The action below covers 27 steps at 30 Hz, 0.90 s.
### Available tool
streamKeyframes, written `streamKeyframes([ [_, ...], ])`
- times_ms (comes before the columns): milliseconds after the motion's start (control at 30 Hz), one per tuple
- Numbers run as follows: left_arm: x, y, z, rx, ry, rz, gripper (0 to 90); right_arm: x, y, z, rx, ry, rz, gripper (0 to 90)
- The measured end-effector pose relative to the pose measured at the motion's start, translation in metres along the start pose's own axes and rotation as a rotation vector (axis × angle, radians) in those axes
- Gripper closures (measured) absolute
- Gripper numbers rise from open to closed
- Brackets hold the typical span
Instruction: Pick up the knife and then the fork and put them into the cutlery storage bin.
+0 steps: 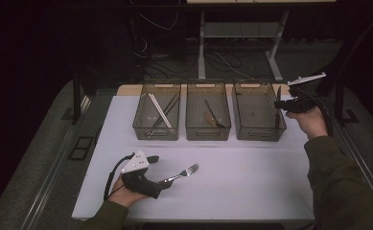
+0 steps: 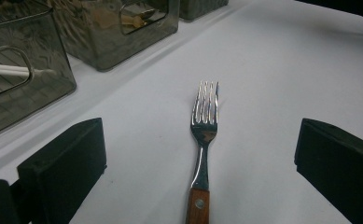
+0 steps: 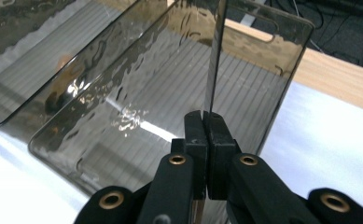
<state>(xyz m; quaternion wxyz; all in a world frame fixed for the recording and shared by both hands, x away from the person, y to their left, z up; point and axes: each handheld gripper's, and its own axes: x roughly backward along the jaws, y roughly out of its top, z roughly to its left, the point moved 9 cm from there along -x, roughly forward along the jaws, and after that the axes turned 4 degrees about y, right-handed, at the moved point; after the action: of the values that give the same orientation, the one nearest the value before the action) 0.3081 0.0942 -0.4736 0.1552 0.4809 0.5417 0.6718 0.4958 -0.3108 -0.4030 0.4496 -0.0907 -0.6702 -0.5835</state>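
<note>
At lower left of the high view, the left tool (image 1: 167,181) rests on the white table (image 1: 251,187), held by the person's left hand (image 1: 126,194). Its jaws stand wide apart. Between them lies a fork (image 1: 183,173) with a wooden handle, flat on the table, tines pointing toward upper right. In the left gripper view the fork (image 2: 204,140) runs up the middle of the frame, its handle at the bottom edge, clear of both jaws on either side.

At upper right of the high view, the right tool (image 1: 278,103) is held over the right end of the rightmost bin (image 1: 258,129). In the right gripper view its jaws are pressed together on a thin, flat metal blade (image 3: 215,60), probably a table knife, which rises upright from the pads to the top of the frame, in front of the bin's smoky transparent wall (image 3: 170,93).

Three such bins sit in a row across the upper middle of the high view. The left bin (image 1: 157,132) holds white chopsticks (image 1: 158,109) and darker utensils; the middle bin (image 1: 208,132) holds a dark utensil (image 1: 213,115), type unclear.
</note>
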Motion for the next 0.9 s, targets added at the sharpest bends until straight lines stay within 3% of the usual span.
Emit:
streamKeyframes([
  [167,0.0,0.0,0.001,-0.003,0.001,0.0,1.1,-0.016,0.003,0.0,-0.01,0.007,-0.037,89.4],
  [433,0.0,0.0,0.001,-0.006,0.002,-0.001,1.2,-0.044,0.008,0.004,0.02,0.01,-0.031,89.0],
  [833,-0.001,0.0,0.0,-0.01,0.003,0.008,1.7,-0.074,0.004,0.006,0.018,0.018,0.013,87.8],
  [900,-0.002,0.0,0.0,-0.011,0.002,0.007,1.7,-0.079,0.001,0.006,0.025,-0.001,0.045,80.6],
])
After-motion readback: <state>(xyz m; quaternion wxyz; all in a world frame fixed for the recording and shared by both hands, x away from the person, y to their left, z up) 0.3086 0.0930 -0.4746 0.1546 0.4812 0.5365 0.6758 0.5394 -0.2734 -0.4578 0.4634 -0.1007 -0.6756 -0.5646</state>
